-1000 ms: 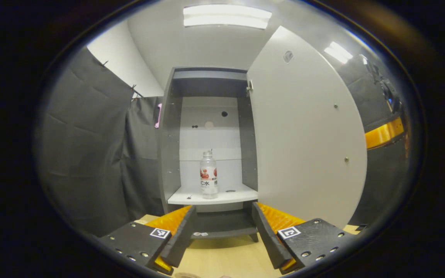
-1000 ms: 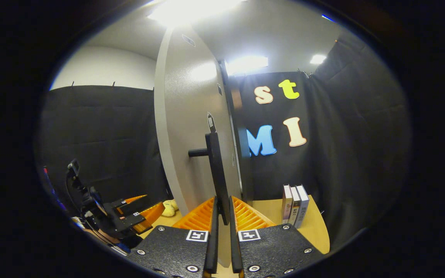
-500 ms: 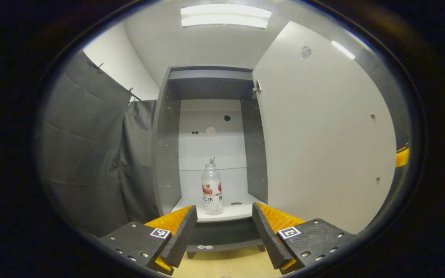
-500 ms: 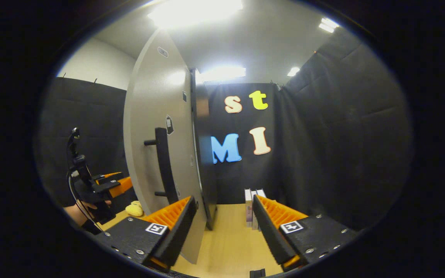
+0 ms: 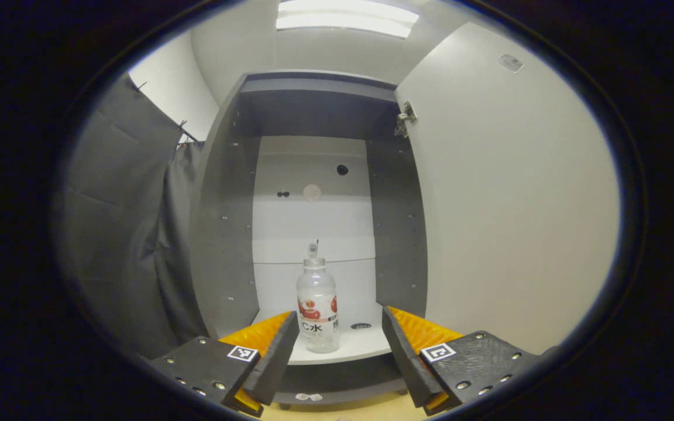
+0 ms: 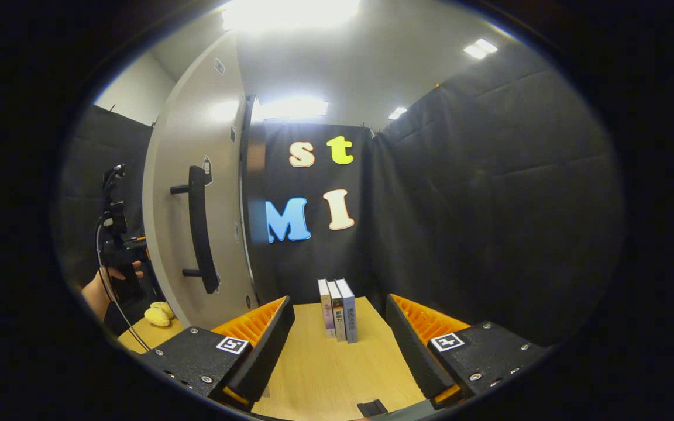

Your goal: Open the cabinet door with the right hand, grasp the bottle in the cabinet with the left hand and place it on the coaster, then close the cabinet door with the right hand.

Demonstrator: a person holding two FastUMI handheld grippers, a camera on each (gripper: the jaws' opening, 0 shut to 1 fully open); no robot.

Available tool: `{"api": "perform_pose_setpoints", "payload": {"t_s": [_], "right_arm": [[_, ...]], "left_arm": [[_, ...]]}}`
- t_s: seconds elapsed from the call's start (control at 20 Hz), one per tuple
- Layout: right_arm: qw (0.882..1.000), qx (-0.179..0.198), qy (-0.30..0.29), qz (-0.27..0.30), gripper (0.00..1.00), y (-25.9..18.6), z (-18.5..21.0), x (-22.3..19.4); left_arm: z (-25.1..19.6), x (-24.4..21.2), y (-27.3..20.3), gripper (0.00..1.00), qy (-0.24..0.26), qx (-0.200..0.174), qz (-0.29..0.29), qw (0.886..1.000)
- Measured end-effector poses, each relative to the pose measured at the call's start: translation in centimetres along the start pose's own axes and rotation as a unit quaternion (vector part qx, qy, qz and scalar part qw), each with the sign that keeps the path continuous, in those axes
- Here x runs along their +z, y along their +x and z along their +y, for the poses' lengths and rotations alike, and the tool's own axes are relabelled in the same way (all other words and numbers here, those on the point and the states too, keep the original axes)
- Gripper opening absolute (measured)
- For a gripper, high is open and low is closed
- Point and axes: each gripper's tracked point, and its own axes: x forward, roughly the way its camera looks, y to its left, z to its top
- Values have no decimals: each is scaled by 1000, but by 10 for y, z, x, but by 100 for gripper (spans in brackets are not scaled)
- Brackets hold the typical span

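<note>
In the left gripper view, the left gripper (image 5: 340, 345) has its jaws spread wide with nothing between them touching either finger. The bottle (image 5: 316, 313) stands upright on the white shelf (image 5: 366, 345) inside the cabinet (image 5: 226, 234), farther in than the fingertips and seen in the gap between them, nearer the left finger; it touches neither. The left finger hides the near left part of the shelf. The bottle is clear, with a red and white label whose print is too small to make out. A small dark mark lies on the shelf just right of the bottle; what it is cannot be told. The cabinet door (image 5: 506, 204) stands open on the right, its inner face turned toward the camera and its far edge cut off by the view's rim.

In the right gripper view, the right gripper (image 6: 337, 345) is also wide open and holds nothing. The door's outer face sits to the left, its dark bar handle (image 6: 198, 228) well apart from the fingers. 3 books (image 6: 337, 310) stand upright on the wooden table (image 6: 313, 374), beyond the fingertips. At far left, a hand (image 6: 100, 289) holds the other gripper, mostly hidden by the door's edge. A yellow object (image 6: 157, 316) lies on the table near the door's foot, too small to identify.
</note>
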Motion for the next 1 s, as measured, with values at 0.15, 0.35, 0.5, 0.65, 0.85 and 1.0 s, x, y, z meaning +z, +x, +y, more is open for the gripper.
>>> {"api": "perform_pose_setpoints", "payload": {"t_s": [0.15, 0.35, 0.5, 0.65, 0.85, 1.0], "right_arm": [[1000, -25, 1, 4, 97, 3, -2, -4], [999, -54, 1, 10, 97, 2, -3, -11], [997, -72, 2, 16, 97, 3, -5, -16], [996, -89, 6, 24, 97, 5, -7, -22], [994, -108, 10, 33, 97, 6, -13, -28], [993, -109, 9, 35, 97, 5, -17, -30]], "left_arm": [[10, -10, 30, 89, -13, -6, 5, 1000], [22, -23, 67, 89, -8, -4, 14, 1000], [29, -39, 90, 85, -12, 0, 23, 1000], [37, -54, 109, 85, -3, 8, 37, 999], [38, -65, 125, 85, -12, 2, 49, 999], [40, -61, 133, 88, 0, 6, 46, 999]]}}
